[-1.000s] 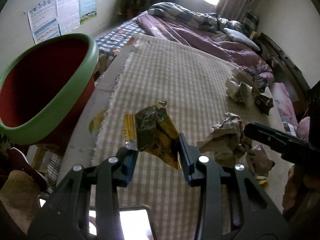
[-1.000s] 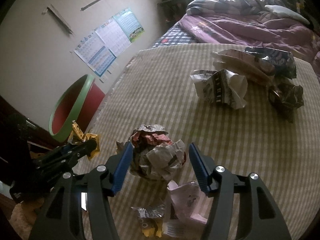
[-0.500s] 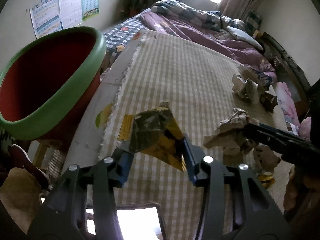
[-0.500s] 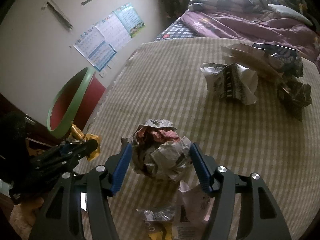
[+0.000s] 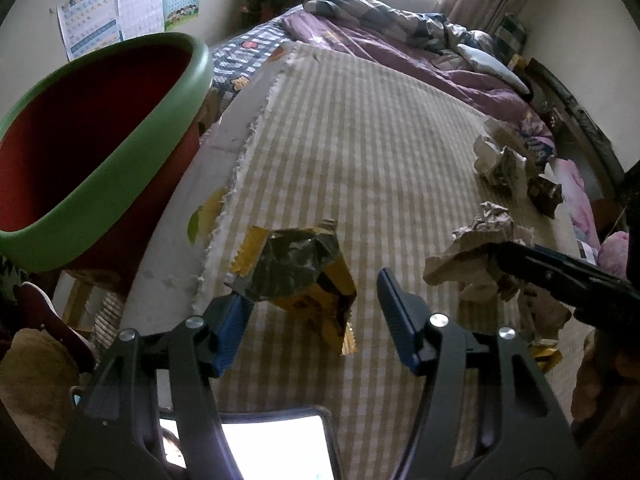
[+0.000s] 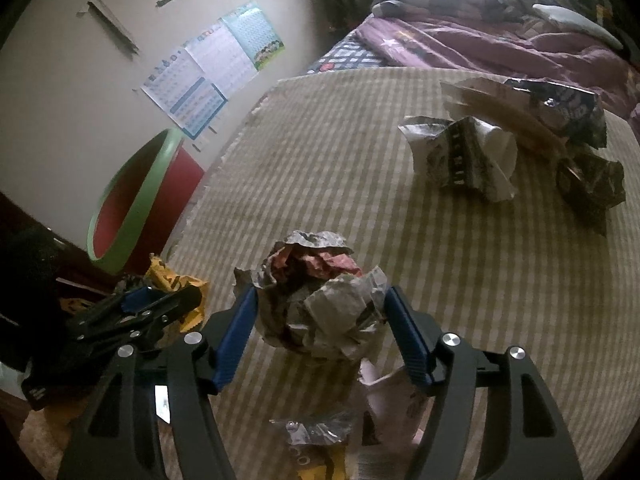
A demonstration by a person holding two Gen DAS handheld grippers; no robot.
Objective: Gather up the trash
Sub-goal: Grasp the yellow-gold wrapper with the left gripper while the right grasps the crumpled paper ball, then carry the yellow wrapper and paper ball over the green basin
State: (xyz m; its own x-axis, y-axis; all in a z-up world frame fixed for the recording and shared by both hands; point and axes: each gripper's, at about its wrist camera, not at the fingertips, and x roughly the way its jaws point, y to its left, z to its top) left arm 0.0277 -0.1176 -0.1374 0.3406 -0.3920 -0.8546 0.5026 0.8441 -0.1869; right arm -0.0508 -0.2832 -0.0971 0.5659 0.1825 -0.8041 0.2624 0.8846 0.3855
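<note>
Left wrist view. Your left gripper [image 5: 310, 288] had just been opening, and its fingers stood spread. The yellow foil wrapper [image 5: 296, 272], pinched between them a second earlier, was now touched only by the finger at 8 o'clock. The finger at 4 o'clock stood clear of it. The wrapper lay over the checked mat [image 5: 360, 140] on the bed. The green-rimmed bin [image 5: 120, 156] stood at 10 o'clock, beside the bed edge and well apart from the wrapper. Judged from this, the wrapper had been let go short of the bin. You would probably have had to grip it again and carry it towards 10 o'clock before it counted as collected.

Right wrist view. Your right gripper [image 6: 320, 304] had closed in around the crumpled newspaper ball [image 6: 316, 280], which a second earlier sat between the fingers with gaps on both sides. The fingers had just been widening slightly, with the ball between them. Paper now touched both pads, but it could not be told whether they pressed it or only bracketed it. The ball remained on the mat at the centre of the view, with the bin at 9 o'clock. More crumpled wrappers [image 6: 460, 160] waited at 2 o'clock, so most of the collecting appeared to be still ahead.
</note>
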